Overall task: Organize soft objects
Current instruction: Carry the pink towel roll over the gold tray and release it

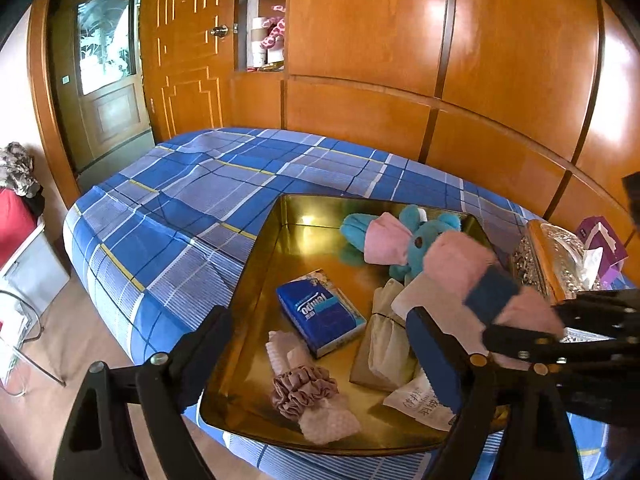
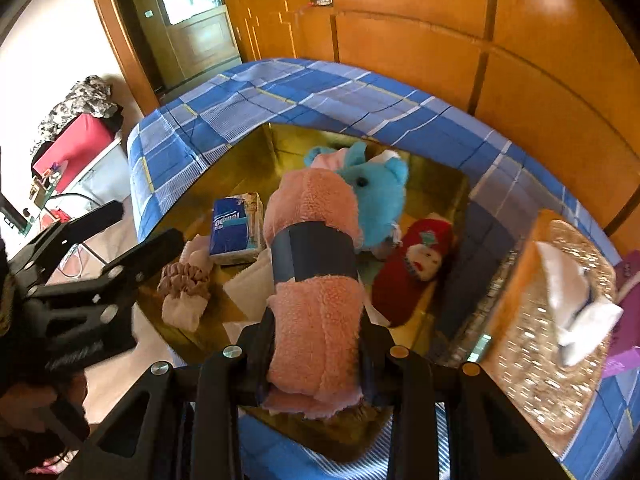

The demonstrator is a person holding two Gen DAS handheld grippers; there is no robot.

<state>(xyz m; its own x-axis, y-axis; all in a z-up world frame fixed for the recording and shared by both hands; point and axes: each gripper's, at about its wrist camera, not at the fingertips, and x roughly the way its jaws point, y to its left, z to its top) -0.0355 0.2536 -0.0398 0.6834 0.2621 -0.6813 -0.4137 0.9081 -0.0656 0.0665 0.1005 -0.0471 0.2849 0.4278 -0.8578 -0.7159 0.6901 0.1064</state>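
A rolled pink fleece towel with a dark blue band (image 2: 316, 280) sits between the fingers of my right gripper (image 2: 316, 344), which is shut on its near end. It hangs over a gold tray (image 2: 248, 156) on the bed. In the tray lie a blue elephant plush (image 2: 376, 196), a red Santa plush (image 2: 416, 264), a blue tissue pack (image 1: 320, 312), a mauve scrunchie (image 1: 300, 392) and a beige pouch (image 1: 384, 340). My left gripper (image 1: 316, 320) stands open above the tray's near left part, nothing between its fingers. The right gripper (image 1: 556, 320) and towel (image 1: 456, 260) enter from the right.
The bed carries a blue checked sheet (image 1: 192, 200). A glittery tissue box (image 2: 552, 320) and a purple box (image 1: 600, 240) stand right of the tray. Wooden wardrobe panels (image 1: 400, 60) rise behind the bed. Left are floor, a red case (image 2: 76, 148) and a wire rack.
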